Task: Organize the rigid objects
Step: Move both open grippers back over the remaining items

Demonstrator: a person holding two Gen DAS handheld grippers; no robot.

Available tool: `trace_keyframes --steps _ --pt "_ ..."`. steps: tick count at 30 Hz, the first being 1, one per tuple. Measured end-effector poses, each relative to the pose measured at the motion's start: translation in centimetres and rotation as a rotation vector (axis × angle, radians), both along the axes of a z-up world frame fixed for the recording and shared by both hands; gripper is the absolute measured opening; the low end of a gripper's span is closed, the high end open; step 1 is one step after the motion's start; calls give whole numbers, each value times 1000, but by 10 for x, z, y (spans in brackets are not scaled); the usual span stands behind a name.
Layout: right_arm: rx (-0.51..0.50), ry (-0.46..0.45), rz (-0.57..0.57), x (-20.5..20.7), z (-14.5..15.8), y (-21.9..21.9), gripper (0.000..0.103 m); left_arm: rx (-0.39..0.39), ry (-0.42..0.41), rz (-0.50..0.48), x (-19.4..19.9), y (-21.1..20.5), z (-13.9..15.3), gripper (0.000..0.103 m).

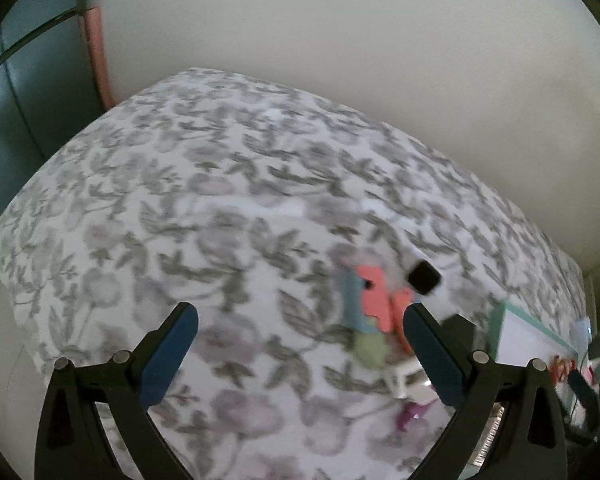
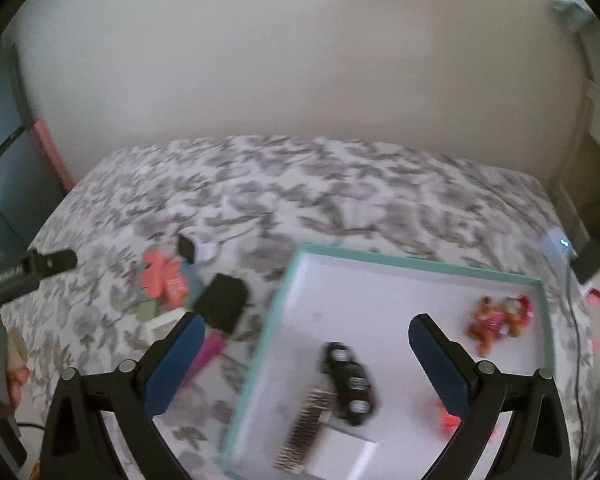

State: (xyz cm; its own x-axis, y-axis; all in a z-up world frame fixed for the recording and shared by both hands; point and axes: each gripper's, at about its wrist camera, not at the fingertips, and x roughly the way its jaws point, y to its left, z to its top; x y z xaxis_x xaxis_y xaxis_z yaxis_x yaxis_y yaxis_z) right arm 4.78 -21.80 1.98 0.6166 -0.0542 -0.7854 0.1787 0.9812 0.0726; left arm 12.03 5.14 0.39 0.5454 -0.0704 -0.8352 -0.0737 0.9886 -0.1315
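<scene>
A teal-rimmed white box (image 2: 288, 280) lies on a floral bedspread (image 2: 300, 184). Inside it are a black toy car (image 2: 350, 384), a brown comb (image 2: 302, 428), a small orange-pink figure (image 2: 500, 320) and a red piece (image 2: 448, 416). My right gripper (image 2: 302, 326) hangs open above the box. Left of the box sits a loose pile: a coral flower shape (image 2: 162, 280), a black block (image 2: 224, 304), a white frame (image 2: 162, 322), a pink item (image 2: 212, 350). My left gripper (image 1: 300, 316) is open over the bedspread (image 1: 180, 200), its right finger beside the coral shape (image 1: 376, 300) and a black cube (image 1: 424, 278).
A plain wall runs behind the bed. A dark cabinet (image 1: 16, 120) and a pink strip (image 1: 98, 52) stand at the far left. A white device with a lit dot (image 2: 556, 246) and cables lie at the bed's right edge. The left gripper's body (image 2: 24, 272) shows at the right view's left.
</scene>
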Motion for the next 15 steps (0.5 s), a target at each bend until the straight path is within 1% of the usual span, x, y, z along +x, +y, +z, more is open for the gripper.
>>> trace_keyframes --steps 2,6,12,15 --pt "-10 11 37 8 -3 17 103 -15 0 27 2 12 -1 102" --pt "-65 39 128 19 -14 50 103 -41 16 46 6 24 -7 102" --pt "-102 101 197 34 -39 77 103 -63 75 25 14 19 -26 102" --pt "-120 125 209 42 -51 84 103 -70 110 19 20 15 -38 102"
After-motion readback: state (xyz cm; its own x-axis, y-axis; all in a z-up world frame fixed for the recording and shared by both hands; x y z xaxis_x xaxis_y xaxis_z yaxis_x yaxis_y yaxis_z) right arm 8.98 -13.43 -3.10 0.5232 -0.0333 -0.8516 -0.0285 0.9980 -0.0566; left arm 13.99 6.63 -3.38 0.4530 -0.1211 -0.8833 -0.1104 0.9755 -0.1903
